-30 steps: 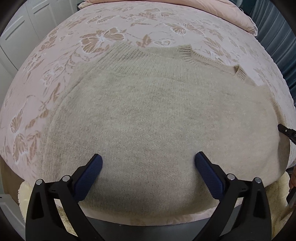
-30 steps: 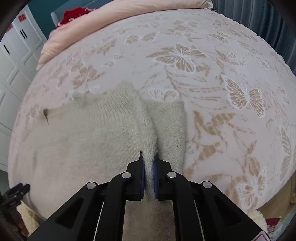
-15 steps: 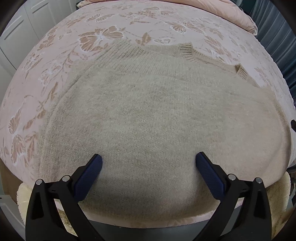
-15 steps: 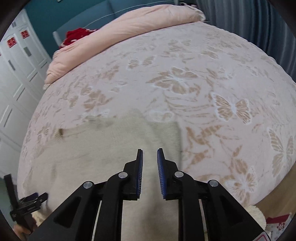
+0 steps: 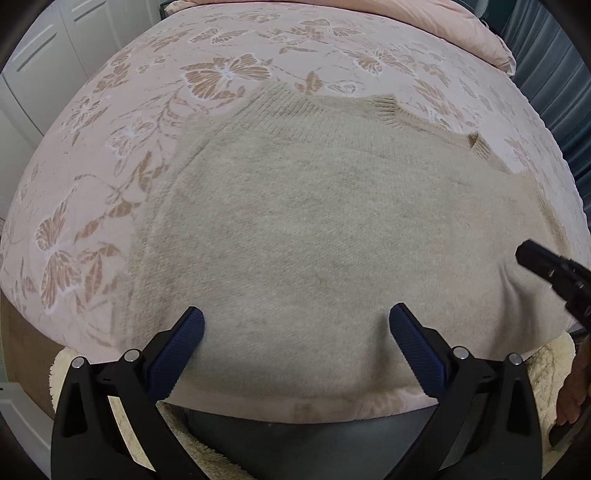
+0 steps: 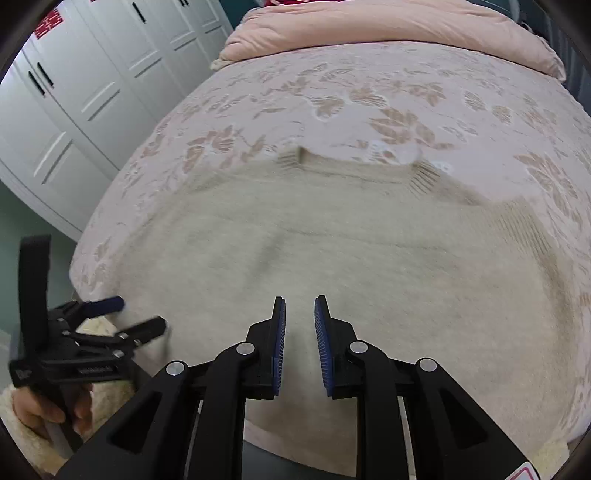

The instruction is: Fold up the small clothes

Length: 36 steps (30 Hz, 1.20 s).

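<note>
A beige knit sweater (image 5: 314,229) lies flat on the bed, its ribbed collar at the far side; it also shows in the right wrist view (image 6: 351,258). My left gripper (image 5: 295,321) is wide open and empty, hovering over the sweater's near hem. It also shows in the right wrist view (image 6: 140,314) at the sweater's left edge. My right gripper (image 6: 299,314) is slightly open and empty above the sweater's near part. Its tip shows in the left wrist view (image 5: 535,258) at the sweater's right edge.
The pink bedspread (image 5: 110,147) with butterfly pattern covers the bed. A pink duvet (image 6: 388,26) lies at the far end. White wardrobe doors (image 6: 74,110) stand to the left. A cream fleece rug (image 5: 546,369) lies by the bed's near edge.
My right gripper let go of the sweater's folded sleeve, opened a little and swung left over the sweater body. My left gripper stayed open and shifted slightly.
</note>
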Available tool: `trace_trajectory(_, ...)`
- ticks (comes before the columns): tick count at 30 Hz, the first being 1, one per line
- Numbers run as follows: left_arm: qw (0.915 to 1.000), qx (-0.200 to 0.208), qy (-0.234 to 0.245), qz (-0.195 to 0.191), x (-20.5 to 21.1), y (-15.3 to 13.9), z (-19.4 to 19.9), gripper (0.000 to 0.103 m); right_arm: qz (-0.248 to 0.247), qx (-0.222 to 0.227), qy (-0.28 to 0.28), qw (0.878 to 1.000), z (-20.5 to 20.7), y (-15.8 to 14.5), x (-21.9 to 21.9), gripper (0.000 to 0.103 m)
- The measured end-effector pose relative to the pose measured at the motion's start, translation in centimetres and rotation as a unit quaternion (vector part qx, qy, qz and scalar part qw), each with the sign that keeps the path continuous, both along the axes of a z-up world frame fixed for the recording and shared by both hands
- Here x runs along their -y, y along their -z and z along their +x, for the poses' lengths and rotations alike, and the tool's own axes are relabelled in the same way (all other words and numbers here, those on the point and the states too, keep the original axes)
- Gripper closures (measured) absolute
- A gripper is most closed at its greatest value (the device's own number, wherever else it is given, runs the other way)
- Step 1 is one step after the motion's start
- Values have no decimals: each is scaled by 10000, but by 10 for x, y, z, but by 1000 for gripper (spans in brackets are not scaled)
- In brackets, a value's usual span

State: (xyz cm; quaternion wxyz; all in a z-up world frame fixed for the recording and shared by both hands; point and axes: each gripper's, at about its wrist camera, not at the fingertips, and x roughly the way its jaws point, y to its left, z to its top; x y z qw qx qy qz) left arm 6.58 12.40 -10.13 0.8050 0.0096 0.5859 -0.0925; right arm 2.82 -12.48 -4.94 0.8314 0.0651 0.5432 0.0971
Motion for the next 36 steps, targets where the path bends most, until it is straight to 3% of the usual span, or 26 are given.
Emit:
trace_trajectory(2, 9999, -50, -99, -61, -8, 2, -1, 5, 136, -130, -236, 9995, 18, 12, -20, 84)
trace_trajectory(5, 9997, -81, -195, -106, -15, 6, -2, 5, -66, -809, -446, 9957, 40, 64, -43, 84)
trace_trajectory(7, 9997, -80, -181, -112, -15, 7, -2, 5, -247, -633, -439, 9967, 41, 55, -53, 84)
trace_trajectory(11, 9999, -61, -99, -104, -16, 8, -3, 5, -143, -212, -369, 9990, 42, 26, -59, 84)
trace_trajectory(14, 9999, -52, -110, -61, -14, 10, -2, 5, -340, -667, -319, 9967, 52, 59, -51, 87)
trace_trajectory(16, 9999, -46, -118, -16, -11, 10, -3, 5, -1, -606, -84, 9981, 48, 52, -38, 91)
trace_trajectory(18, 9999, -31, -92, -38, -9, 6, -4, 5, 22, -310, 168, 9994, 35, 28, -20, 87)
trace_trajectory(22, 9999, -38, -114, -114, -10, 1, -7, 5, -420, 150, 807, 9957, -8, -5, 46, 63)
trace_trajectory(25, 9995, -106, -215, -191, -11, 1, -8, 5, -762, 78, 1477, 9861, -51, -11, 104, 63)
trace_trajectory(28, 9996, -98, -224, -164, -8, -3, -13, 5, -711, -28, 1941, 9784, -92, -16, 143, 62)
trace_trajectory(33, 9998, -133, -150, -43, 3, -4, -21, 5, -715, 69, 2026, 9766, -131, -14, 143, 61)
trace_trajectory(35, 9998, -153, -139, -38, 6, -6, -24, 5, -909, 162, 2021, 9750, -133, -10, 137, 68)
trace_trajectory(36, 9998, -131, -137, -30, 8, -8, -26, 5, -877, 145, 2023, 9753, -131, -7, 138, 77)
